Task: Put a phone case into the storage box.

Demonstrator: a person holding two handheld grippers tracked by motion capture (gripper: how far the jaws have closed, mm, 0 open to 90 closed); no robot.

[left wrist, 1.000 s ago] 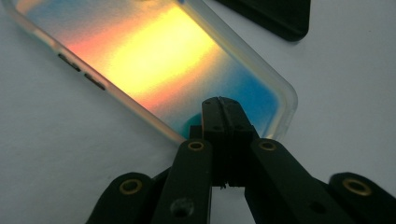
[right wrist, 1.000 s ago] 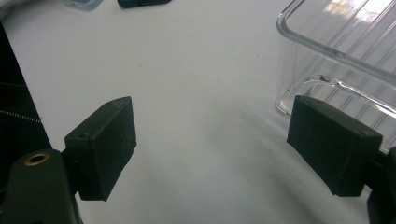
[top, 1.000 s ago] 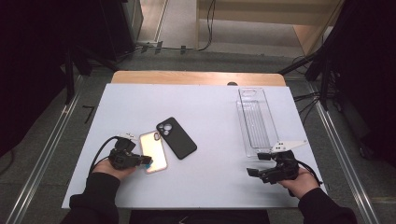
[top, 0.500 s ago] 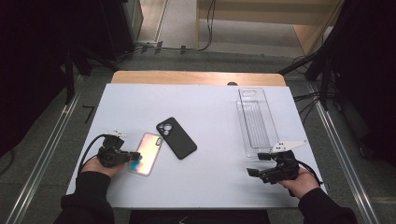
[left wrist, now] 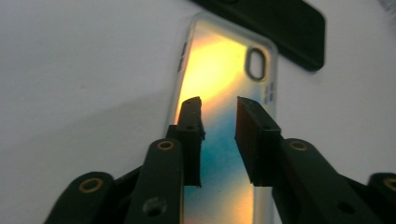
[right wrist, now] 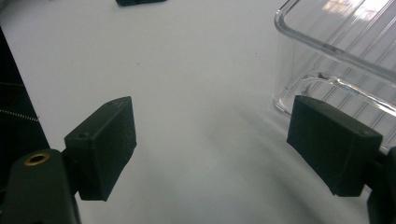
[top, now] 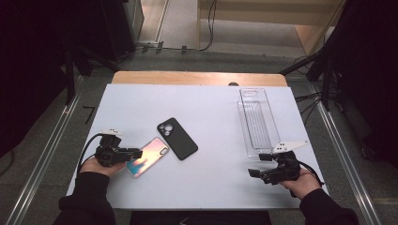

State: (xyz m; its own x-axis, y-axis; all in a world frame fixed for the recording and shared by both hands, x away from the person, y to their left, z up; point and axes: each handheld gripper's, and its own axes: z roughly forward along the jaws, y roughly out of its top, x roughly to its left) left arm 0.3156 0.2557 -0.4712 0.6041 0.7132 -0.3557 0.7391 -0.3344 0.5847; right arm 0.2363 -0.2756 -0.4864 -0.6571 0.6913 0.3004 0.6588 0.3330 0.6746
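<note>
Hovering just over the near end of the iridescent phone case (left wrist: 224, 154), the left claw (top: 136, 153) has just been opening its jaws; they stand a little apart now, with a narrow gap and nothing pinched between them, the case lying flat on the tabletop (top: 206, 187) below them. From that claw outward, the case stretches away with its camera cutout at the far end, and just beyond its far corner lies the black phone case (top: 177, 138), close to it but apart as far as I can tell. I judge that the iridescent case has been let go, so the step in hand is a release or a re-grip on it. The next move calls either for backing the left claw off without dragging the case, or for settling the jaws over one thin edge before closing again, since a flat case gives little to bite on.

The right claw (top: 256, 174) waits well apart at the other side, its jaws spread wide and holding nothing. Just beyond it and to its side stands the clear plastic tray (top: 256, 123), with nothing in it that I can see.

Counted: two phone cases, one iridescent and one black; one clear tray; two claws.
</note>
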